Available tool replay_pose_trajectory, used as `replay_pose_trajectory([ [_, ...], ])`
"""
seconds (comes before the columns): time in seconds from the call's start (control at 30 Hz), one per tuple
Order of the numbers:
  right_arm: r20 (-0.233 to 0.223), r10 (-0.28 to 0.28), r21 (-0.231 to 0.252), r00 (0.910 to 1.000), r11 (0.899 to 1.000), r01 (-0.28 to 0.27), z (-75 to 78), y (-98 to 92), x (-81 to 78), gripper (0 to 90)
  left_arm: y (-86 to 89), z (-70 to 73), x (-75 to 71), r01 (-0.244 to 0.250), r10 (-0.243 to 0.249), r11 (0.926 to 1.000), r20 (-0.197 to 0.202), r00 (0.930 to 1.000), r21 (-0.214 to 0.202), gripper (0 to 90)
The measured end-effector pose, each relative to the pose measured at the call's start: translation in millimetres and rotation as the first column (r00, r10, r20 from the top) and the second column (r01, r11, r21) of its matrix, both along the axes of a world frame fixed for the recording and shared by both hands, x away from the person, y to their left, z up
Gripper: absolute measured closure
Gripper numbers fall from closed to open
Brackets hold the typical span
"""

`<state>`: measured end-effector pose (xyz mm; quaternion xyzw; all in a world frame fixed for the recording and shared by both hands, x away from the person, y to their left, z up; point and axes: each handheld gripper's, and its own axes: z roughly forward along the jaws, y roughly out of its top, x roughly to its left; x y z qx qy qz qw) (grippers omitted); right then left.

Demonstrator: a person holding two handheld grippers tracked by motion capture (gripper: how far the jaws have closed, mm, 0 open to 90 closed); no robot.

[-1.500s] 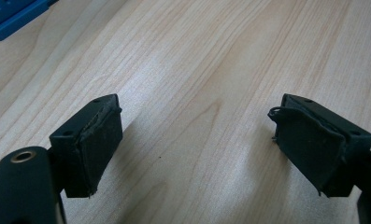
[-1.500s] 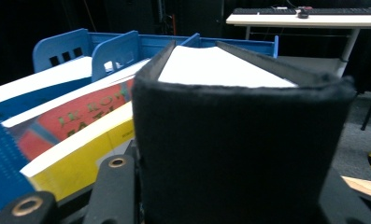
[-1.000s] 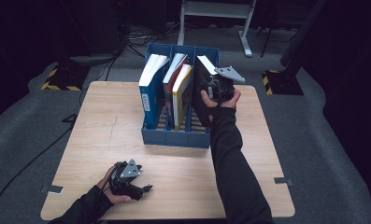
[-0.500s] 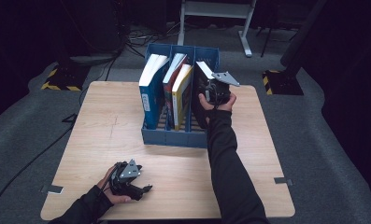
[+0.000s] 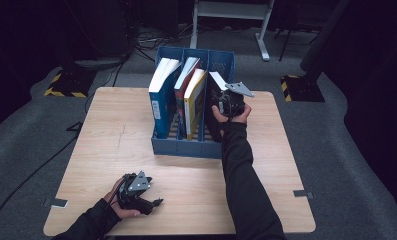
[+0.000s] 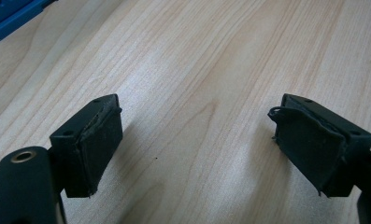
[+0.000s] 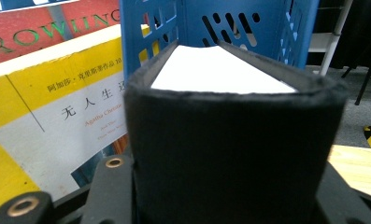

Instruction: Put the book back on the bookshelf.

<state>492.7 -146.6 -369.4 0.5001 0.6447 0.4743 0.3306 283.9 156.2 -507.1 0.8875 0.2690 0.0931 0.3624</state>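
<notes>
The right gripper (image 5: 225,107), clamped on the black book (image 7: 230,135), has sunk lower into the blue rack's (image 5: 188,148) right slot, nearly seating it, while the left gripper (image 6: 197,140) rests spread.

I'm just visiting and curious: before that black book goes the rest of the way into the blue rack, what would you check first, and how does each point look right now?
1. Right gripper clamped on the black-covered book: ok, its spine sits between the jaws.
2. Book over the right-hand slot of the blue plastic file rack: ok.
3. That slot free of other books: cannot tell, the black book hides it.
4. Yellow book out of the way: ok, it stands beyond the divider.
5. Left gripper out of the way: ok, open on the wooden table, far from the rack.
6. Rack standing flat on the table: ok.
</notes>
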Motion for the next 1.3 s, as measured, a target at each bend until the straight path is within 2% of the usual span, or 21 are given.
replay_pose_trajectory([
  [0.53, -0.026, 0.047, -0.045, 0.9985, 0.998, -0.048, -4.9, -5.2, -14.8, 51.7, -0.1, -0.1, 0.1, -0.001, 0.001, 1.0000, -0.002, 1.0000, -0.001, 15.5],
  [0.87, -0.026, 0.082, -0.078, 0.9963, 0.993, -0.084, -11.0, -8.9, -28.2, 49.3, -0.5, -0.1, 0.4, 0.001, -0.001, 1.0000, -0.002, 1.0000, 0.000, 15.3],
  [1.0, -0.027, 0.097, -0.071, 0.9950, 0.993, -0.098, -12.2, -10.8, -31.5, 48.1, -0.6, -0.1, 0.4, 0.001, -0.001, 1.0000, -0.002, 1.0000, 0.000, 15.3],
  [1.23, -0.044, 0.134, -0.023, 0.9901, 0.991, -0.135, -14.9, -17.9, -37.7, 44.9, -0.6, -0.1, 0.4, 0.001, -0.001, 1.0000, -0.002, 1.0000, 0.000, 15.3],
  [1.3, -0.041, 0.150, -0.029, 0.9878, 0.988, -0.151, -16.8, -20.1, -40.6, 44.0, -0.6, -0.1, 0.4, 0.001, -0.001, 1.0000, -0.002, 1.0000, 0.000, 15.2],
])
